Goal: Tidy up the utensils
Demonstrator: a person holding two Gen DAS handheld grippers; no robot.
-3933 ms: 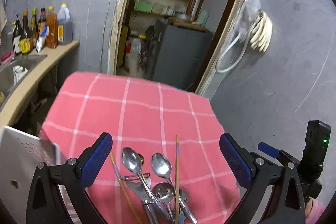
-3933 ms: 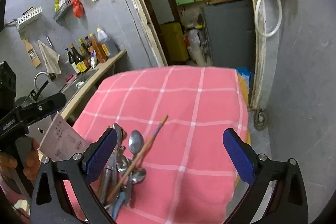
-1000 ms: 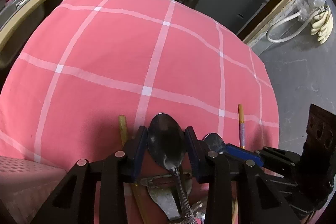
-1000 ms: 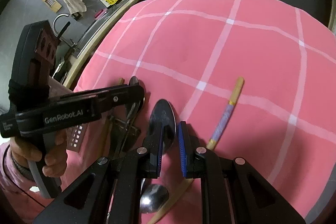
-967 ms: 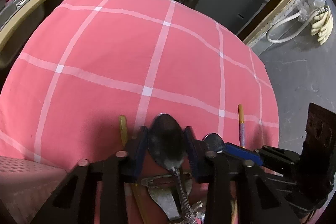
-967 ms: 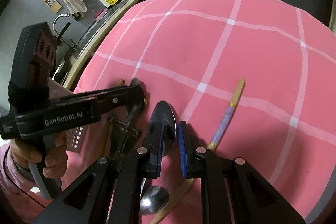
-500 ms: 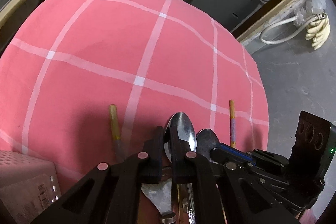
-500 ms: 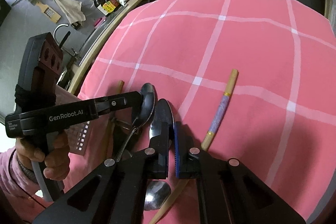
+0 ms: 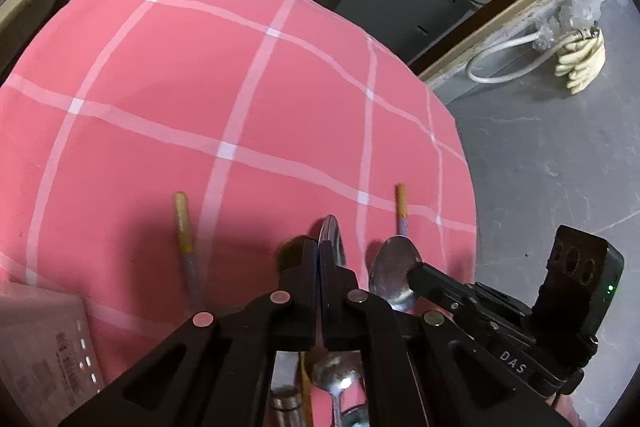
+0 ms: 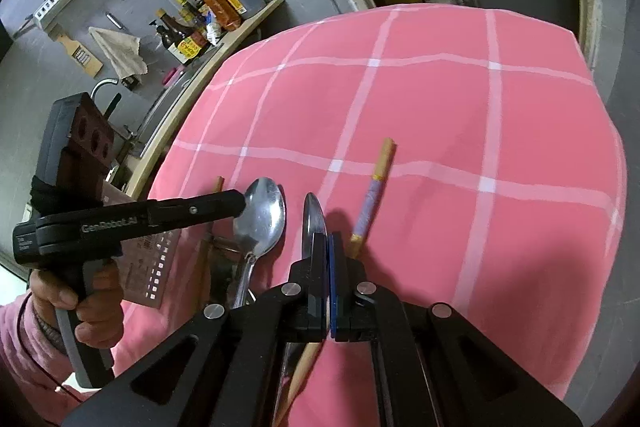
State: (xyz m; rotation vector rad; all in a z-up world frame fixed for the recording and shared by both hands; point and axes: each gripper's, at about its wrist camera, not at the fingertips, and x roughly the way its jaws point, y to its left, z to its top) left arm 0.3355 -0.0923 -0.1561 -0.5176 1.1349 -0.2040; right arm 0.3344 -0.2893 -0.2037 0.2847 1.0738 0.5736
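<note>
Both pairs of jaws have just closed, each on a spoon. The left gripper (image 9: 319, 259) clamps one spoon (image 9: 331, 235) edge-on, its bowl sticking out past the pads toward 12 o'clock. The right gripper (image 10: 327, 251) pinches a second spoon (image 10: 314, 217) the same way, the thin rim of its bowl pointing to 12.

A second ago both spoons sat flat between half-open pads; now they are turned on edge and clamped, so the pick-up looks secured and the carry can probably begin.

In the left view, the right gripper's spoon lies at 3 o'clock of the jaws, one chopstick (image 9: 185, 227) at 9 and another (image 9: 401, 205) at 1. A further spoon (image 9: 336, 377) rests at 6, on the pink checked tablecloth (image 9: 160, 75). A white basket (image 9: 44, 351) sits at 8 o'clock, likely the destination.
</note>
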